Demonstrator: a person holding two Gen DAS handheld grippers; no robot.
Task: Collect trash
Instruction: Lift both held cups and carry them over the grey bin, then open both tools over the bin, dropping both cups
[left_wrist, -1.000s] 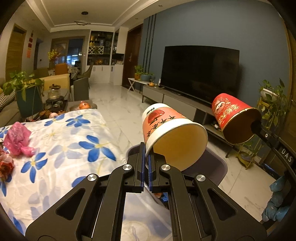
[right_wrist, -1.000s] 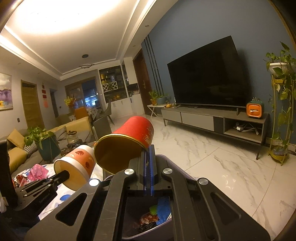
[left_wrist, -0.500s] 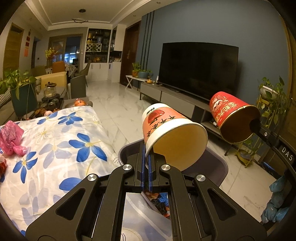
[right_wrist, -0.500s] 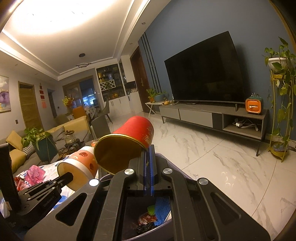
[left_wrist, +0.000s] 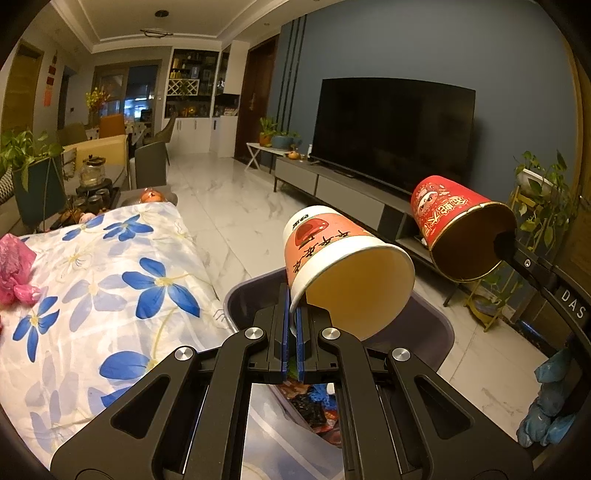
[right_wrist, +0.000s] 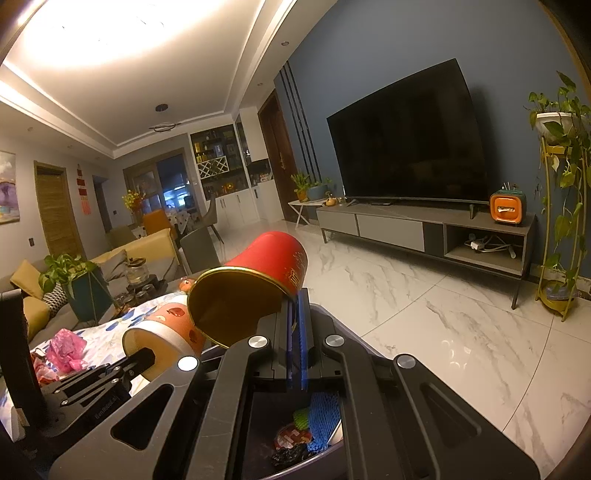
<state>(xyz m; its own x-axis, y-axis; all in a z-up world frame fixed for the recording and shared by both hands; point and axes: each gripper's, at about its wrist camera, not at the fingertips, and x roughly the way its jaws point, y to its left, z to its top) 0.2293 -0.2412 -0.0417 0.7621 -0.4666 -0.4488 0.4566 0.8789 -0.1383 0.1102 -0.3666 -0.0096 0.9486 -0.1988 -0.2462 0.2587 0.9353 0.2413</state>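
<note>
My left gripper (left_wrist: 293, 314) is shut on the rim of an orange-and-white paper cup (left_wrist: 332, 258), tipped on its side with its mouth toward me, above a grey trash bin (left_wrist: 436, 332). My right gripper (right_wrist: 295, 314) is shut on the rim of a red paper cup (right_wrist: 273, 266) with a gold inside, also tipped, over the same trash bin (right_wrist: 332, 443). The red cup (left_wrist: 454, 218) hangs to the right of the orange cup in the left wrist view. The orange cup (right_wrist: 166, 325) and the left gripper show at lower left in the right wrist view. Wrappers and blue netting (right_wrist: 321, 417) lie in the bin.
A table with a blue-flowered cloth (left_wrist: 92, 280) stands left of the bin, with a pink plastic bag (left_wrist: 14, 269) on it. A TV stand (right_wrist: 424, 229) with a television runs along the blue wall. A plant stand (right_wrist: 557, 221) is at far right. Marble floor (right_wrist: 443, 325) stretches beyond.
Both cups have moved farther over the bin and away from the table, which has slid left in the left wrist view. Both grips are unchanged.
</note>
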